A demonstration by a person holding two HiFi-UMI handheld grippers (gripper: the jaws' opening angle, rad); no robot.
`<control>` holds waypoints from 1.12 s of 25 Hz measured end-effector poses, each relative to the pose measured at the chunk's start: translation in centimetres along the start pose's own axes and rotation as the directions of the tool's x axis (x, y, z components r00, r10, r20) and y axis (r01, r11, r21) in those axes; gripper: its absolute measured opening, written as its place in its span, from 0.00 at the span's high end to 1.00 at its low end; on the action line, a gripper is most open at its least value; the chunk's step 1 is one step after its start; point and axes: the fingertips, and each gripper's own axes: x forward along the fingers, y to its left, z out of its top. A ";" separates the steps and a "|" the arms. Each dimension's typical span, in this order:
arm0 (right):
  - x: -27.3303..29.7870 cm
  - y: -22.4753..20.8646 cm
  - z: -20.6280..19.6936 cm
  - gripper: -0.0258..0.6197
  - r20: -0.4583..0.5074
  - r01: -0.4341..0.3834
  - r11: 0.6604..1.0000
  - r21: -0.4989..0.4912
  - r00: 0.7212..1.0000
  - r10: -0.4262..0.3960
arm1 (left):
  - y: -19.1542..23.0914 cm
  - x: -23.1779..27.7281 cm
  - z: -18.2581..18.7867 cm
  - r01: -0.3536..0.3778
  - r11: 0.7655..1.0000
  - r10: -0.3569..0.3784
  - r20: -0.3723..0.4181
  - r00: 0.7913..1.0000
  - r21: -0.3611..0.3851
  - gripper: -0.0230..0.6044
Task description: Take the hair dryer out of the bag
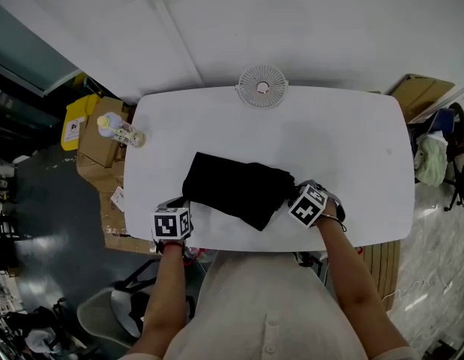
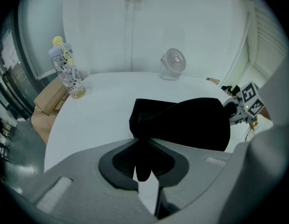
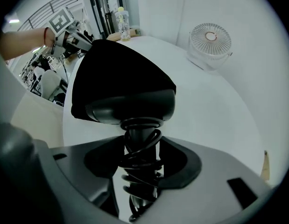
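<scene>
Bright, even overhead light on the white table [image 1: 344, 141], shadows soft and faint; gripper views bend fisheye-style with dark vignetted corners, blurry foreground, and the black bag [image 1: 239, 186] loses detail.

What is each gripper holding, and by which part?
Left gripper pinches the black bag by an edge fold; right gripper grips the hair dryer by its cord-wrapped handle.

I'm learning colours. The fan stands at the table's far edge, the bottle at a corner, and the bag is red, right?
No, the bag is black, not red; the head view shows it. The fan and bottle are where you said.
</scene>
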 end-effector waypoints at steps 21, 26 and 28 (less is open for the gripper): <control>-5.1 -6.9 -0.6 0.59 0.326 -0.071 0.690 0.720 0.913 -0.246 | -2.5 -3.5 0.0 -0.025 0.987 0.022 0.023 0.999 0.158 0.38; -3.4 -8.7 0.8 0.59 0.271 -0.024 0.630 0.777 0.915 -0.299 | -3.8 -5.5 2.0 -0.029 0.982 0.014 0.081 0.997 0.189 0.38; -2.5 -8.9 0.6 0.59 0.239 -0.004 0.610 0.793 0.922 -0.304 | -5.3 -6.1 3.3 0.023 0.986 -0.045 0.128 0.991 0.165 0.38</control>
